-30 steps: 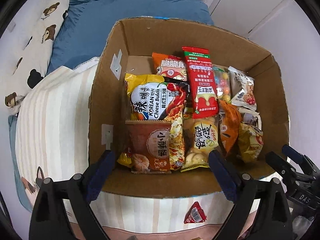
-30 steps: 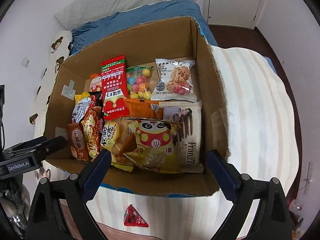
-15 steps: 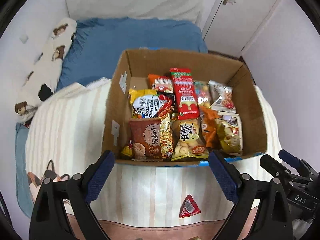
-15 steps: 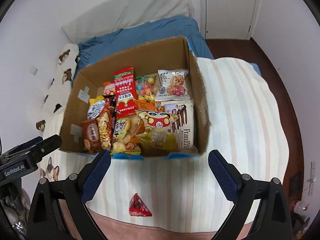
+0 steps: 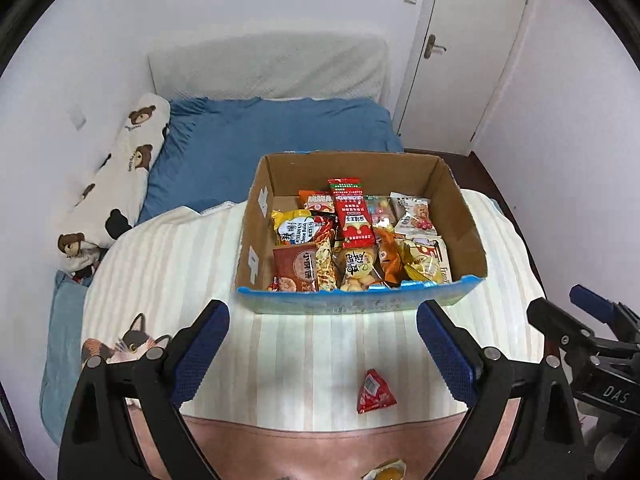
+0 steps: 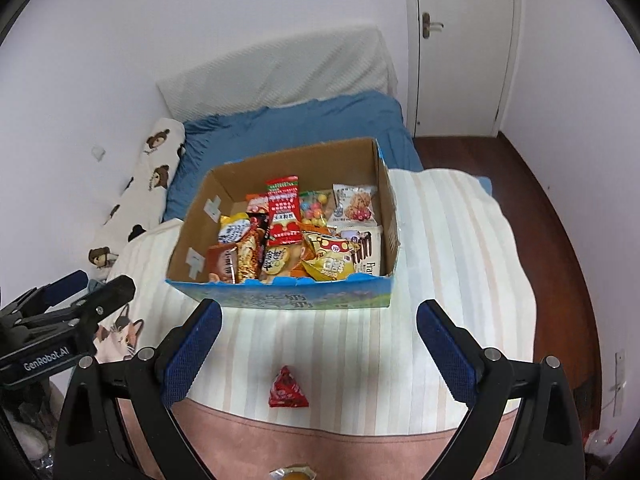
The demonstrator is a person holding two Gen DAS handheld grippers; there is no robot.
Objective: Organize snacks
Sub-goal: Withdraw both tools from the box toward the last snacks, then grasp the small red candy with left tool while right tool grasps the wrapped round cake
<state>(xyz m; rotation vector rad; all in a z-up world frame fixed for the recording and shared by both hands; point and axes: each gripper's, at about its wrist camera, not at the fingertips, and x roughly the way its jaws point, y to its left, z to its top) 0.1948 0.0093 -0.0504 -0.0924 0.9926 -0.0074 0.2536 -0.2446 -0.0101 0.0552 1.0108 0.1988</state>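
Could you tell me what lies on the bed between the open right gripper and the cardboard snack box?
Only a small red triangular snack packet on the striped blanket, short of the box; the right gripper view shows it.

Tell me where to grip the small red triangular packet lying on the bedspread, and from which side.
Grip the red triangular packet across its narrow upper tip, coming straight down from above: it lies flat and alone on the striped bedspread, short of the box, and its wide base would likely spread the fingers more.

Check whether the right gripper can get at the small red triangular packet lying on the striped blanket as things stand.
Probably yes. The red triangular packet lies alone on the striped blanket, short of the cardboard box, and the right gripper is open with nothing between.
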